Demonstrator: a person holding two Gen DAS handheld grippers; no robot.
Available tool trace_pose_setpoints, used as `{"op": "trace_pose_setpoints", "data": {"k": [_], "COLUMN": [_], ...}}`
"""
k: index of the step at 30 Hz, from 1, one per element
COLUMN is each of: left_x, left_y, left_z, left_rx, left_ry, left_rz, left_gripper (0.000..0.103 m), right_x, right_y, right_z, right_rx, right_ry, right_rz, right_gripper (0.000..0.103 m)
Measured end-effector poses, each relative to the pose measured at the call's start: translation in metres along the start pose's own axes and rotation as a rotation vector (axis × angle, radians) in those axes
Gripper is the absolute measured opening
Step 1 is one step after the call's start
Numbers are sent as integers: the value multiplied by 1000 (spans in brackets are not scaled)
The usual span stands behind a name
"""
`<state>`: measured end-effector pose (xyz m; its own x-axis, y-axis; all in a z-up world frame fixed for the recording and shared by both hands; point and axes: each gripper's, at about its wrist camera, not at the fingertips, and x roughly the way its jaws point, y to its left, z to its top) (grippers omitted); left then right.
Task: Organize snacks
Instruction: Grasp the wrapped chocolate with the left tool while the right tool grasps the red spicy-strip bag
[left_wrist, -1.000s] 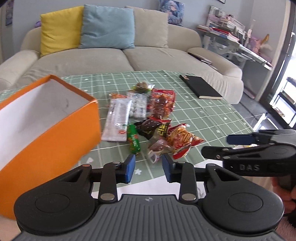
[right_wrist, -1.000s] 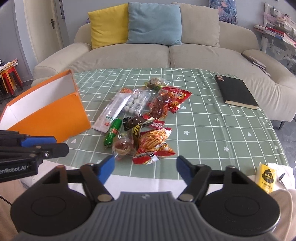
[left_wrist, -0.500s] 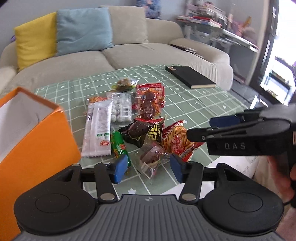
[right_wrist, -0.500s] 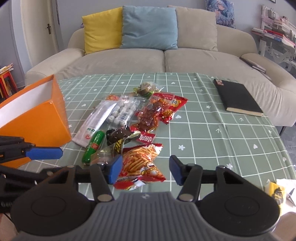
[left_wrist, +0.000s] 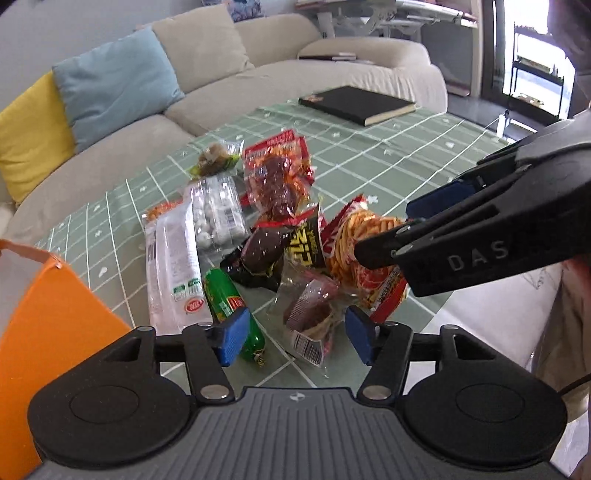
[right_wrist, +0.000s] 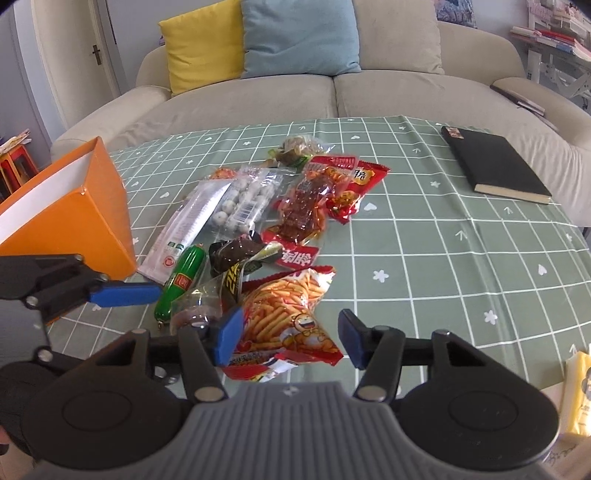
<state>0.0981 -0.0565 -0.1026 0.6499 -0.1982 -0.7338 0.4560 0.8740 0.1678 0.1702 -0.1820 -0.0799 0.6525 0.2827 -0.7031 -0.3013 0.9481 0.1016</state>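
Note:
A pile of snack packets lies on the green checked tablecloth. My left gripper is open, its jaws either side of a clear packet with a brown cake; a green sausage lies by its left finger. My right gripper is open around the near end of an orange chip bag, which also shows in the left wrist view. An open orange box stands at the left, also in the left wrist view.
Further packets lie behind: a long white one, white balls, red meat snacks, a dark one. A black book lies far right. A yellow packet sits at the near right edge. A sofa stands behind.
Both grippers have moved forward and down to the near end of the pile. The left jaws have opened wider around the cake packet. The right jaws now frame the chip bag.

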Motion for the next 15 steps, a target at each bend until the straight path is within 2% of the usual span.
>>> {"op": "trace_pose_setpoints", "data": {"k": [4,8,15], "left_x": [6,6,1], "left_y": [0,-5,-11], "left_z": [1,4,4], "left_rx": [-42,-36,-63], "left_ry": [14,20,14], "left_rz": [1,22,53], "left_gripper": [60,52,43], "right_x": [3,7,1], "right_y": [1,0,6], "right_z": [-1,-3,-6], "right_rx": [-6,-2,-40], "right_ry": [7,23,16], "right_rz": [10,8,-3], "right_gripper": [56,56,41]}}
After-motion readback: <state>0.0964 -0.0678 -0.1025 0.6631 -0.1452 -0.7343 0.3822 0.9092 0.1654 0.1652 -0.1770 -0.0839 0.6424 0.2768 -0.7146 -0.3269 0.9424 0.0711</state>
